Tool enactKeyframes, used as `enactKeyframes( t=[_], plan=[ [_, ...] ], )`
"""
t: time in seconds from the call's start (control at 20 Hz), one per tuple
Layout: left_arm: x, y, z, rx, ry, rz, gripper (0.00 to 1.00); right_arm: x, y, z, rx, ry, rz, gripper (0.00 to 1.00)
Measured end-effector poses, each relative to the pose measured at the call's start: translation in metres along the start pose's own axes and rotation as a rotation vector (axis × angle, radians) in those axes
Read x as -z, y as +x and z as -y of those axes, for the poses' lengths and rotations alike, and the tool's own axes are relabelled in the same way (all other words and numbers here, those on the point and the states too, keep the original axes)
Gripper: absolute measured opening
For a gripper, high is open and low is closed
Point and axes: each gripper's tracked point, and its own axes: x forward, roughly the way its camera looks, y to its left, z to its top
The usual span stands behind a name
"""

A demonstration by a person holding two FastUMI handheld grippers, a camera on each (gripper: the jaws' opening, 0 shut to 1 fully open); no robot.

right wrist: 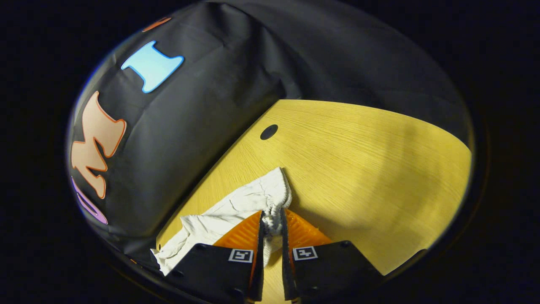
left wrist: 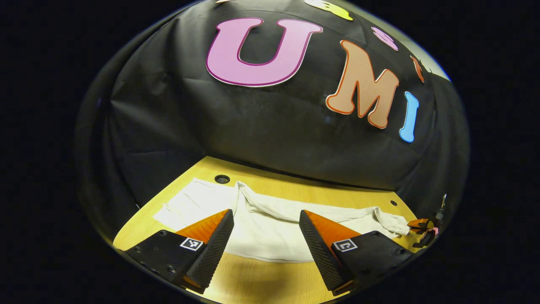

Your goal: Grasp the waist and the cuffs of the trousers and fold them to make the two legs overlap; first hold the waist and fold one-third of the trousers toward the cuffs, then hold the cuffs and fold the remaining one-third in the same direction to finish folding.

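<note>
**Gripping one end of the trousers, with the other gripper not yet on the cloth**

Looking along the left gripper [left wrist: 266,226] in the left gripper view, its two fingers stand wide apart and hold nothing. They hang just above the near edge of the white trousers [left wrist: 270,228], which lie spread across the yellow wooden table [left wrist: 261,278] in front of the black cloth wall. The cloth is rumpled, with a raised fold running across its middle. A round hole in the table [left wrist: 222,179] sits just beyond the far edge of the cloth. At the far right of this view, the other gripper shows small and unclear at the trousers' bunched end.

In the right gripper view, the right gripper [right wrist: 272,228] has its fingers drawn close together and clamped on a gathered, ribbed end of the trousers [right wrist: 236,207]. Whether that end is the waist or the cuffs I cannot tell. The rest of the cloth trails off to the lower left along the table [right wrist: 358,169].

My judgement: the work is at its opening step, taking hold of both ends before laying one leg over the other. The next move calls for the left gripper to lower, close on the cloth edge beneath it, and then lift together with the right.
</note>
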Motion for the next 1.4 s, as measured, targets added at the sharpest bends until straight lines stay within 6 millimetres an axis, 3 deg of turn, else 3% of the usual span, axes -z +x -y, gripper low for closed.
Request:
enactKeyframes(
  t=[0.1,0.15,0.25,0.55,0.75,0.95,1.15,1.4],
  plan=[
    [0.006,-0.001,-0.003,0.004,0.008,-0.013,0.96,-0.005,-0.005,-0.005,0.003,-0.030,0.024,0.14],
    [0.008,-0.003,-0.002,0.011,0.001,-0.016,0.96,-0.008,-0.010,-0.008,0.006,-0.038,0.038,0.20],
    [0.017,-0.002,-0.004,0.024,-0.015,-0.039,0.95,-0.015,-0.020,-0.020,-0.001,-0.040,0.069,0.20],
    [0.024,0.000,-0.015,0.124,0.012,-0.078,0.95,-0.013,-0.061,-0.092,-0.054,-0.091,0.138,0.20],
    [0.021,0.003,-0.025,0.199,0.050,-0.099,0.95,0.003,-0.083,-0.157,-0.097,-0.141,0.181,0.20],
    [0.018,0.007,-0.039,0.237,0.048,-0.108,0.95,0.035,-0.097,-0.232,-0.169,-0.227,0.184,0.20],
    [0.015,0.008,-0.061,0.238,0.041,-0.103,0.95,0.090,-0.105,-0.303,-0.253,-0.325,0.163,0.20],
    [0.015,0.011,-0.098,0.201,0.017,-0.101,0.95,0.165,-0.097,-0.361,-0.315,-0.453,0.098,0.20]
  ],
)
